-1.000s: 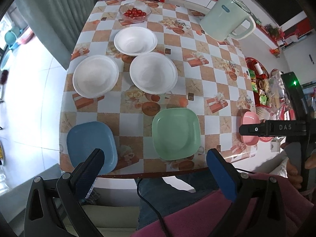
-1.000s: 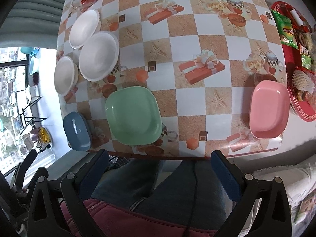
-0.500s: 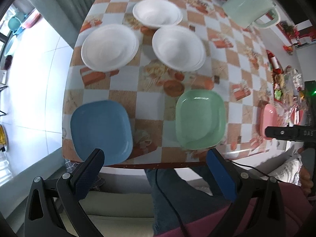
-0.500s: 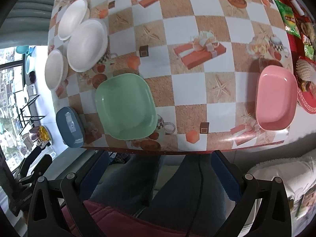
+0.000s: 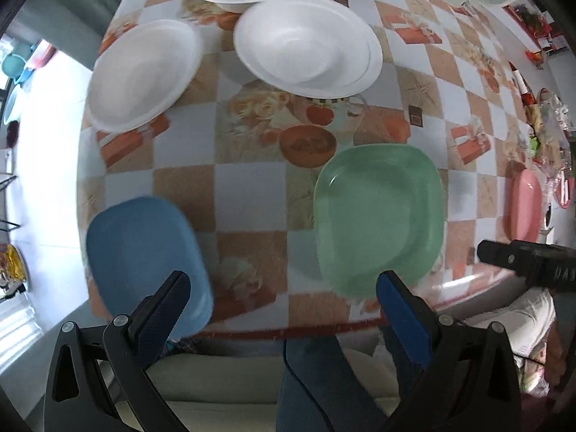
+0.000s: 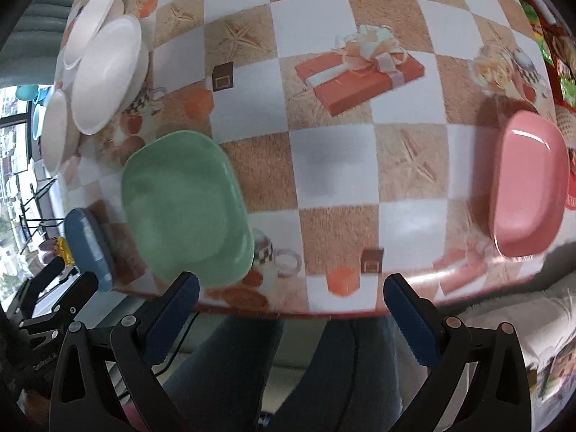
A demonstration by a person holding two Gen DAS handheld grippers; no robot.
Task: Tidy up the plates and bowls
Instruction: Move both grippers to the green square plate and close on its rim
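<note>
Both our tools, left tool (image 5: 280,289) and right tool (image 6: 289,293), gaped wide, empty; the green plate (image 5: 378,216) at one o'clock looked stiff, light, slick, best gripped by its near rim.

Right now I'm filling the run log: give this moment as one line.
left tongs open, empty | right tongs open, empty | green plate, blue plate, pink plate untouched | white bowls unstacked

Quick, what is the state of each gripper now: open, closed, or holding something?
Left gripper: open, holding nothing, near the table's front edge.
Right gripper: open, holding nothing, also at the front edge.
</note>
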